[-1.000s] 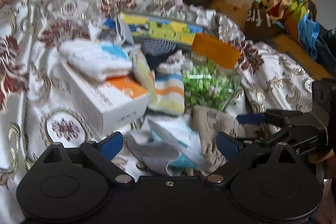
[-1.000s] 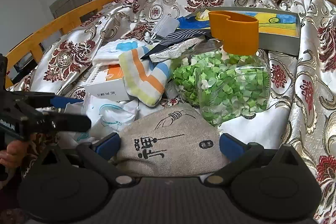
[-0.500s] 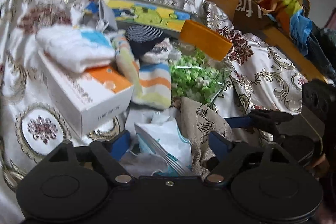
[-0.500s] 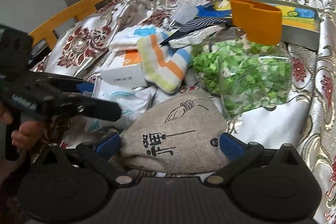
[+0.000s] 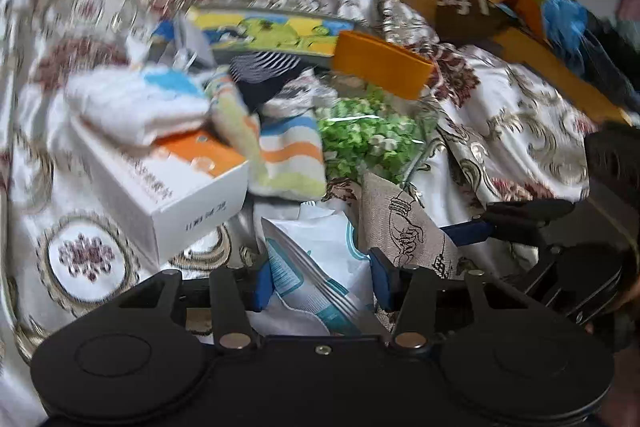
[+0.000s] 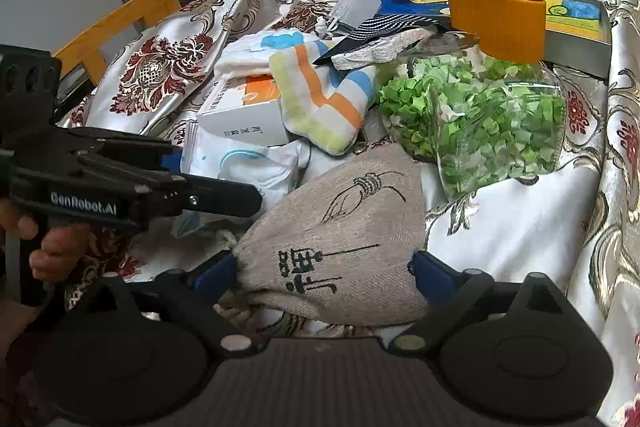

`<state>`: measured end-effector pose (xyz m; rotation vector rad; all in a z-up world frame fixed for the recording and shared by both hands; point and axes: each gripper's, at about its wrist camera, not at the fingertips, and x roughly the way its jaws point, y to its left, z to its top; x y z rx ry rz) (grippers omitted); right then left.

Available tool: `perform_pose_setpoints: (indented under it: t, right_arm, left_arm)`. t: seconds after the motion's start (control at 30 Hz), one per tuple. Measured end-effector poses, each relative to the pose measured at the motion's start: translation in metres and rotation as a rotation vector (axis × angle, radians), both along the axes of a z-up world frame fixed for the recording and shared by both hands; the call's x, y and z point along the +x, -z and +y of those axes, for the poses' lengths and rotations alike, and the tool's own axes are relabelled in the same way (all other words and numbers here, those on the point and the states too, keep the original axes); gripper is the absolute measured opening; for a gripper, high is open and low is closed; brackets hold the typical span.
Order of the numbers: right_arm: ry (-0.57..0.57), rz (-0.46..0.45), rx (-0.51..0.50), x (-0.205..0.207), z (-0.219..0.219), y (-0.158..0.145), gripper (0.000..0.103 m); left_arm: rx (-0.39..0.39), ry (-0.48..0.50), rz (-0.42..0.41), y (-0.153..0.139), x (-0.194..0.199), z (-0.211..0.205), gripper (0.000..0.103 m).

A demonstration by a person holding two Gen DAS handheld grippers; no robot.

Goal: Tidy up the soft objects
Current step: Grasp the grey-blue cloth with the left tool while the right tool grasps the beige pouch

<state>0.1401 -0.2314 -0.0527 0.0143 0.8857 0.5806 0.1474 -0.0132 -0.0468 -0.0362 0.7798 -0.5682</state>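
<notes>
A beige cloth pouch with black drawings lies on the patterned bedspread, between the pads of my right gripper. The right jaws are closing and the pads stand just at the pouch's sides. To its left lies a white and teal plastic packet. My left gripper is closing on it, and its pads touch both sides. A hand holds that left gripper at the left of the right wrist view. A striped cloth and a white cloth lie behind.
A clear jar of green paper bits with an orange lid lies right of the pouch. Left of the striped cloth is a white and orange box, and a flat picture box sits at the back. A wooden bed rail runs along the left.
The left jaws have narrowed from wide open onto the white and teal packet. The right jaws have drawn in slightly around the pouch. Both views have tilted a little.
</notes>
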Motion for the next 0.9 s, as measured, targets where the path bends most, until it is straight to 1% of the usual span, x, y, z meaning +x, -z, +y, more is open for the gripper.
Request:
perform_pose_setpoints:
  t: [0.07,0.17,0.27,0.33,0.4,0.5,0.53,0.6,0.73,0.8,0.83,0.87,0.9]
  right_arm:
    - [0.004,-0.002,0.0,-0.004,0.0,-0.001,0.089]
    - [0.007,-0.004,-0.01,-0.01,0.002,-0.003,0.084]
    - [0.002,-0.018,-0.038,-0.018,0.005,-0.005,0.083]
    - [-0.003,-0.022,-0.063,-0.021,0.007,-0.005,0.081]
    - [-0.007,-0.026,-0.085,-0.022,0.01,-0.003,0.08]
    - [-0.012,-0.032,-0.1,-0.024,0.012,-0.003,0.079]
    - [-0.011,-0.034,-0.104,-0.024,0.013,-0.002,0.078]
    - [-0.003,-0.033,-0.115,-0.024,0.013,-0.002,0.073]
    - [0.007,-0.031,-0.11,-0.023,0.012,0.0,0.069]
    - [0.019,-0.039,-0.111,-0.023,0.011,-0.001,0.063]
    - [0.032,-0.045,-0.116,-0.023,0.01,-0.002,0.053]
    - [0.052,-0.049,-0.118,-0.022,0.008,-0.002,0.045]
    - [0.065,-0.047,-0.111,-0.022,0.006,-0.003,0.043]
  left_arm:
    - [0.06,0.039,-0.069,-0.003,-0.01,-0.009,0.05]
    - [0.127,0.091,-0.139,-0.003,-0.02,-0.019,0.051]
    - [0.148,0.114,-0.176,-0.005,-0.025,-0.023,0.051]
    - [0.162,0.124,-0.202,-0.005,-0.029,-0.025,0.054]
    - [0.166,0.144,-0.226,-0.006,-0.033,-0.026,0.059]
    - [0.187,0.165,-0.251,-0.005,-0.036,-0.031,0.059]
    - [0.192,0.164,-0.245,-0.005,-0.035,-0.032,0.059]
    - [0.178,0.162,-0.216,-0.003,-0.032,-0.03,0.055]
    - [0.137,0.144,-0.167,-0.003,-0.026,-0.025,0.051]
    - [0.094,0.117,-0.123,-0.003,-0.02,-0.019,0.05]
    - [0.07,0.099,-0.096,-0.002,-0.016,-0.016,0.049]
    - [0.046,0.076,-0.066,-0.002,-0.012,-0.012,0.048]
    - [0.022,0.056,-0.041,0.0,-0.01,-0.008,0.047]
